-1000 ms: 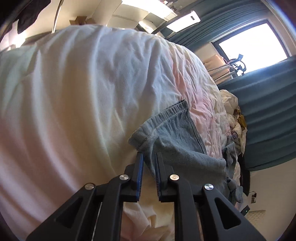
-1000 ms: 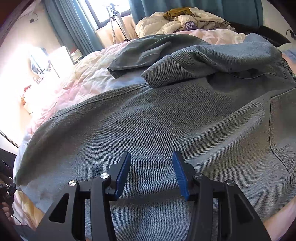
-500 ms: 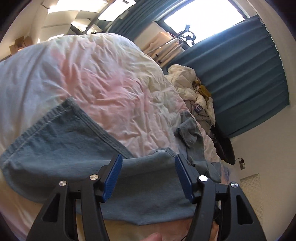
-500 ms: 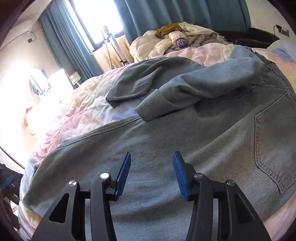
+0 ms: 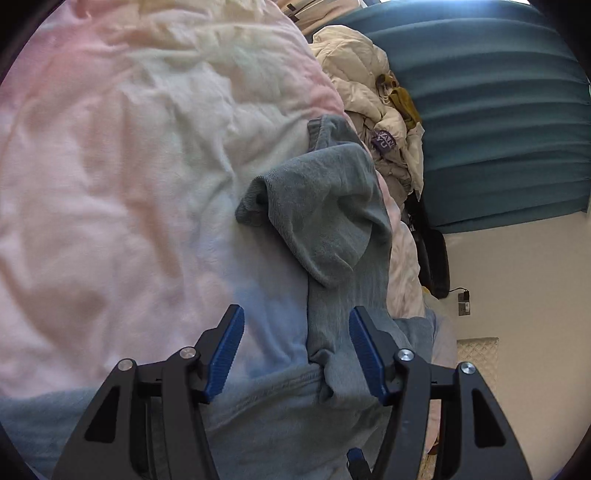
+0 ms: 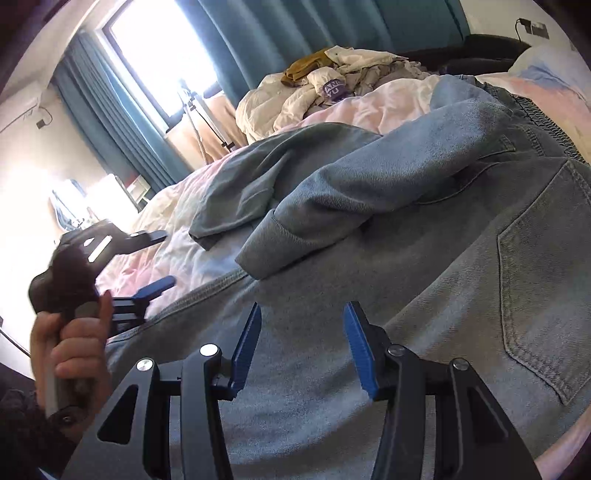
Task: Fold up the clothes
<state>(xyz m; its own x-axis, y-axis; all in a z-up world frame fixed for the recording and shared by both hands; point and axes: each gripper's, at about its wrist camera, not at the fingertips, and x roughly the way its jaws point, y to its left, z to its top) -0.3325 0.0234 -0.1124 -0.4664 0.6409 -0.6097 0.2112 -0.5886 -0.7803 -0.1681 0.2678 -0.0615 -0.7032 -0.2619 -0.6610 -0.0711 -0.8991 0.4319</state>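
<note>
**Left wrist view.** The left gripper (image 5: 297, 350) has its jaws apart and nothing is pressed between the 2 blue pads; they have just been opening, and only loose cloth lies under the gap. The jeans (image 5: 343, 236) lie on the pink and white bedsheet (image 5: 129, 166). 1 trouser leg runs away from the gripper and is doubled back on itself, with its hem (image 5: 255, 203) turned toward the sheet. To do the step well, I think this gripper should go to the hem of that leg, take both layers of cloth near the edge, and pull the leg out straight before any fold is made. A bite on 1 layer only would probably leave the leg twisted.

**Right wrist view.** The right gripper (image 6: 301, 343) is also released, its pads hovering over the broad denim near the back pocket (image 6: 535, 302), without pinching it. The crumpled leg (image 6: 351, 192) lies across the jeans above. At the left side a hand (image 6: 70, 350) holds the other tool, whose blue pad (image 6: 155, 288) is near the sheet beside the seam. My judgement is that the right gripper should press or hold the seat part steady while the left one draws the leg flat. A pile of other clothes (image 6: 332, 81) waits far behind, near the curtain (image 6: 295, 33).
</note>
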